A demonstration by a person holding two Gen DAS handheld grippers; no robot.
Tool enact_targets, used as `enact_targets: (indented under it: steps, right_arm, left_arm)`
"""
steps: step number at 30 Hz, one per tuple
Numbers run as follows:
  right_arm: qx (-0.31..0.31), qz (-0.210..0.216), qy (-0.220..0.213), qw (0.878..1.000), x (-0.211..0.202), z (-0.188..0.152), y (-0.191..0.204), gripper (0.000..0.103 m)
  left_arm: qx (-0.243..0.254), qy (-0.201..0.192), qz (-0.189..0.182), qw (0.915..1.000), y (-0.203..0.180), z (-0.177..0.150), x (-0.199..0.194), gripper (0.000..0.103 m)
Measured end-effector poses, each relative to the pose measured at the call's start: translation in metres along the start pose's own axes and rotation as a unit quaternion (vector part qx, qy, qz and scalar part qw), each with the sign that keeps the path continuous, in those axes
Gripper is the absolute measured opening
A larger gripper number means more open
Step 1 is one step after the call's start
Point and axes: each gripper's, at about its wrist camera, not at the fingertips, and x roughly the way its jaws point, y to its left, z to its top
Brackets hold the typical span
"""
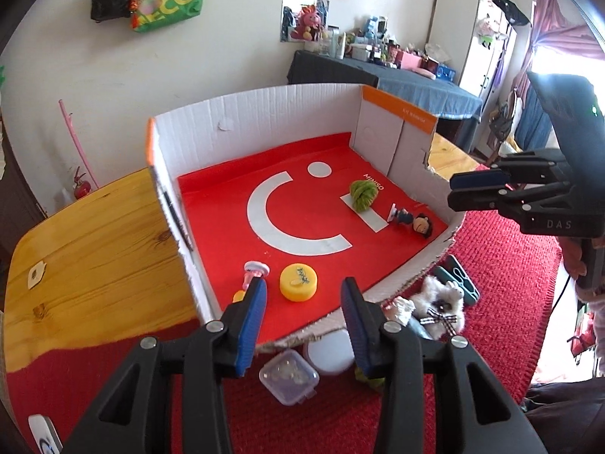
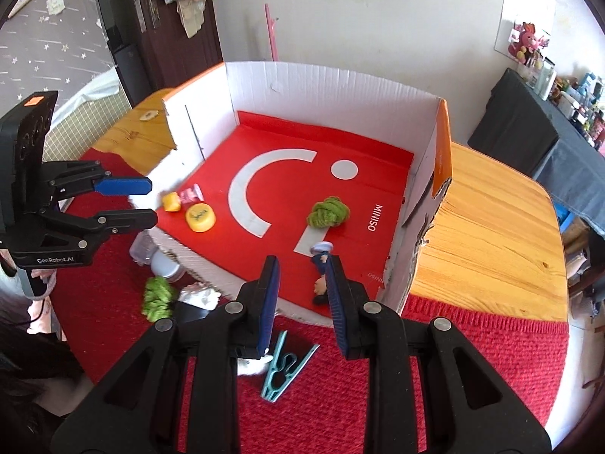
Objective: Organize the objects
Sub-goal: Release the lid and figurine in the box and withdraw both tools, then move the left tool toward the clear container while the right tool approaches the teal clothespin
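Observation:
A white cardboard box (image 1: pixel 264 113) with a red floor holds a green yarn ball (image 1: pixel 363 196) (image 2: pixel 328 212), a small doll (image 1: pixel 412 221) (image 2: pixel 321 265) lying on its side, a yellow puck (image 1: pixel 298 280) (image 2: pixel 200 217) and a pink figure (image 1: pixel 255 270) (image 2: pixel 191 193). My left gripper (image 1: pixel 304 283) (image 2: pixel 153 202) hovers over the box's torn front edge, open and empty, just this side of the puck. My right gripper (image 2: pixel 302 261) (image 1: pixel 450 192) hangs above the doll with its jaws close together and nothing between them.
Outside the box, a red knitted mat (image 1: pixel 510 265) holds a clear plastic case (image 1: pixel 289 376), a white round lid (image 1: pixel 329 352), a white plush toy (image 1: pixel 442 302), a teal clip (image 2: pixel 280 363) and a second green yarn ball (image 2: pixel 157 297). The mat lies on a wooden table (image 2: pixel 491 234).

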Motion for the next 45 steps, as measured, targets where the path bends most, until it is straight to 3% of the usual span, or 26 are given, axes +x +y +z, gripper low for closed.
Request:
enact_targets:
  steps: [5, 17, 20, 21, 22, 27, 29, 37, 45]
  right_arm:
    - [0.000, -0.011, -0.030, 0.999, -0.015, -0.012, 0.010, 0.024]
    - [0.022, -0.019, -0.097, 0.995, -0.041, -0.046, 0.030, 0.026]
    - [0.029, -0.025, -0.112, 0.993, -0.041, -0.058, 0.035, 0.044]
    - [0.031, -0.027, -0.120, 0.992, -0.042, -0.061, 0.036, 0.060]
    - [0.034, -0.029, -0.130, 0.990, -0.043, -0.066, 0.037, 0.065]
    - [0.061, -0.033, -0.143, 0.987, -0.037, -0.082, 0.040, 0.065]
    - [0.075, -0.035, -0.150, 0.985, -0.034, -0.089, 0.040, 0.066]
    - [0.092, -0.061, -0.158, 0.981, -0.026, -0.102, 0.044, 0.075]
    - [0.099, -0.077, -0.140, 0.982, -0.014, -0.110, 0.041, 0.078]
  left_arm:
    - [-0.010, -0.019, 0.007, 0.9997, -0.002, -0.011, -0.017, 0.050]
    - [-0.037, -0.064, 0.029, 0.9968, -0.017, -0.041, -0.040, 0.050]
    - [-0.041, -0.072, 0.040, 0.9957, -0.022, -0.051, -0.040, 0.051]
    - [-0.042, -0.072, 0.040, 0.9957, -0.023, -0.054, -0.039, 0.052]
    - [-0.044, -0.072, 0.039, 0.9957, -0.024, -0.056, -0.039, 0.054]
    - [-0.060, -0.078, 0.039, 0.9944, -0.027, -0.068, -0.036, 0.054]
    - [-0.067, -0.078, 0.041, 0.9938, -0.027, -0.072, -0.034, 0.063]
    - [-0.078, -0.079, 0.058, 0.9921, -0.028, -0.084, -0.029, 0.071]
    - [-0.096, -0.061, 0.050, 0.9923, -0.024, -0.093, -0.017, 0.072]
